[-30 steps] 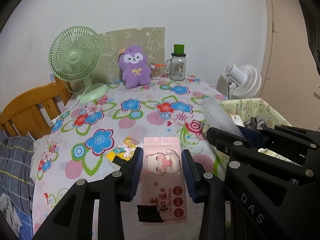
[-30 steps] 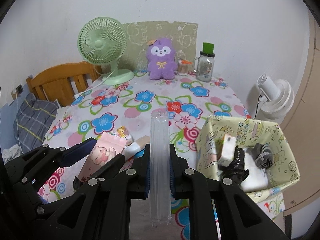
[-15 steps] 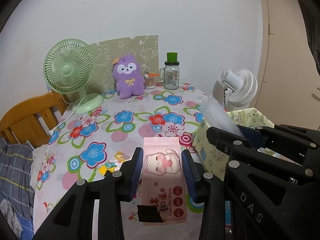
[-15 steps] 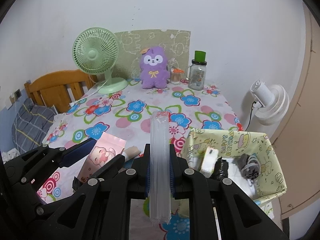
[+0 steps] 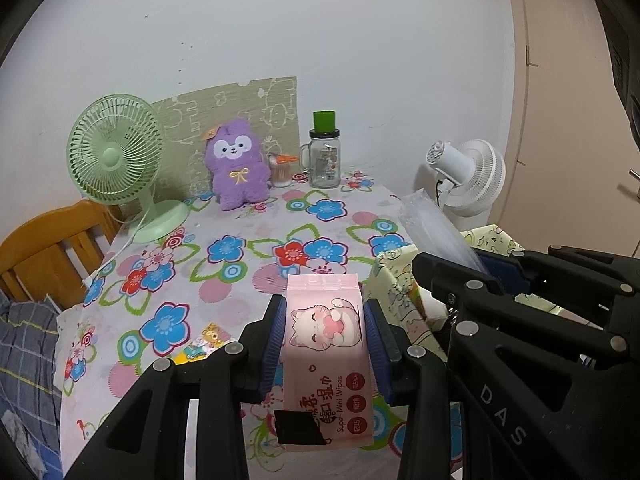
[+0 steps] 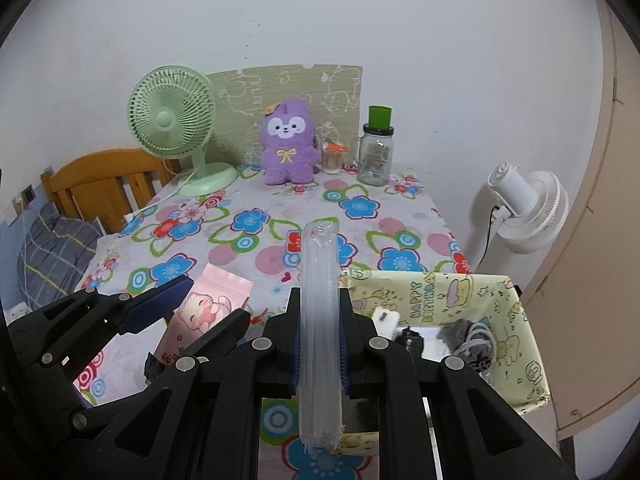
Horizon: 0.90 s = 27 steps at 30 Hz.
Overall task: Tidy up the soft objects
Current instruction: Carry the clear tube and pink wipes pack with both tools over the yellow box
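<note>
Two grippers each carried a load above the near end of the table: the left gripper [image 5: 325, 332] had its blue pads pressed against the long edges of a pink wipes pack [image 5: 326, 354], and the right gripper [image 6: 320, 344] was pinched on a clear sleeve of stacked plastic items [image 6: 320, 332], whose exact contents could not be told. Both loads stood off the floral tablecloth [image 6: 260, 216], just beside the yellow patterned box [image 6: 452, 292] that already held a few small things. The likeliest fault was judged to be slippage: the pack was soft and glossy and gripped only at its edges, so it could buckle or slide out, while the long sleeve, held near its lower half, could pivot between the pads or catch the box wall on entry. The two tools were also close enough to collide. The pack bore a cartoon cat, red price dots and a black tape tab at its lower edge.
</note>
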Available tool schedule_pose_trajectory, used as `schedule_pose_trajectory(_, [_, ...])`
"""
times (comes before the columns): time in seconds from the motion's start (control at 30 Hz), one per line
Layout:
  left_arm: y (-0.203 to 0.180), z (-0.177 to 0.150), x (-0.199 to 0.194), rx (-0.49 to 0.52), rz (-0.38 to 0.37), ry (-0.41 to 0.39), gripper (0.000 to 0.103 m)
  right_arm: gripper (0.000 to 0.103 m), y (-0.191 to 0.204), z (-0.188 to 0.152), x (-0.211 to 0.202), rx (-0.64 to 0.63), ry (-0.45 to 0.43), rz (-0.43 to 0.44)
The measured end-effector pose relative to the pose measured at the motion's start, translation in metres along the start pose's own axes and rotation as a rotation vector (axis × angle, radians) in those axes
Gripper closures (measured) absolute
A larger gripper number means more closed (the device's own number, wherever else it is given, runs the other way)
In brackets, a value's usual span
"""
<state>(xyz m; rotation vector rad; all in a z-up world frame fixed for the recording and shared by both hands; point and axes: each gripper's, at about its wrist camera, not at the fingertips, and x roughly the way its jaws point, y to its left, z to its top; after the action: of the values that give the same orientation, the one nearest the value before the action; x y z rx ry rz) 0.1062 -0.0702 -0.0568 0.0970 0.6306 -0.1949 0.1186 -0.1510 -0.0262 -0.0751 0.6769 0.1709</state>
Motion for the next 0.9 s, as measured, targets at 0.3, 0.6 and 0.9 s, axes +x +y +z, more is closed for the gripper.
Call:
schedule_pose_trajectory(0.3, [-0.022,0.002,0.016,0.011,-0.023,0.005,0.063,0.085,-0.027,-0.005,0.008,0.015,0.014,-0.035])
schedule_pose_trajectory(0.6, [-0.047,0.007,0.026,0.028,-0.05,0.009,0.063,0.085,-0.052,-0.01,0.011,0.036,0.018,-0.062])
schedule_pose_trajectory(0.9, [-0.065,0.01,0.034,0.046,-0.076,0.017,0.063,0.085,-0.072,-0.015,0.012,0.059,0.021,-0.084])
